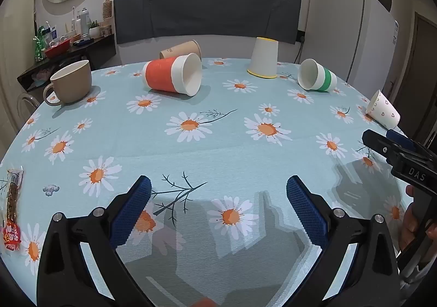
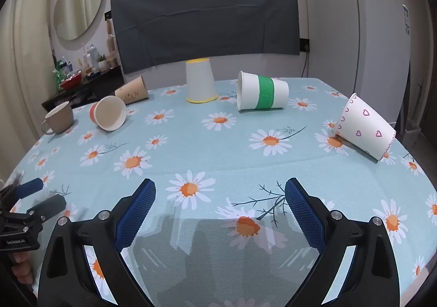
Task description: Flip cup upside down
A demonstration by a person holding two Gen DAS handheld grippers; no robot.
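Several cups are on a daisy-print tablecloth (image 1: 218, 148). A red-banded cup (image 1: 172, 74) (image 2: 108, 113), a green-banded cup (image 1: 316, 75) (image 2: 262, 94), a brown paper cup (image 1: 180, 49) (image 2: 131, 93) and a heart-print cup (image 1: 382, 109) (image 2: 364, 127) lie on their sides. A yellow-rimmed white cup (image 1: 263, 61) (image 2: 200, 81) stands upside down. A beige mug (image 1: 70, 82) (image 2: 58, 118) stands upright. My left gripper (image 1: 218, 206) is open and empty over the near table; it also shows in the right wrist view (image 2: 41, 193). My right gripper (image 2: 220, 208) is open and empty; it shows at the left view's right edge (image 1: 382, 139).
A snack packet (image 1: 12, 206) lies at the table's near left edge. A white fridge (image 2: 357, 28) stands behind the table at right. A dark cloth (image 2: 204, 15) hangs on the far wall. A cluttered shelf (image 1: 65, 47) is at far left.
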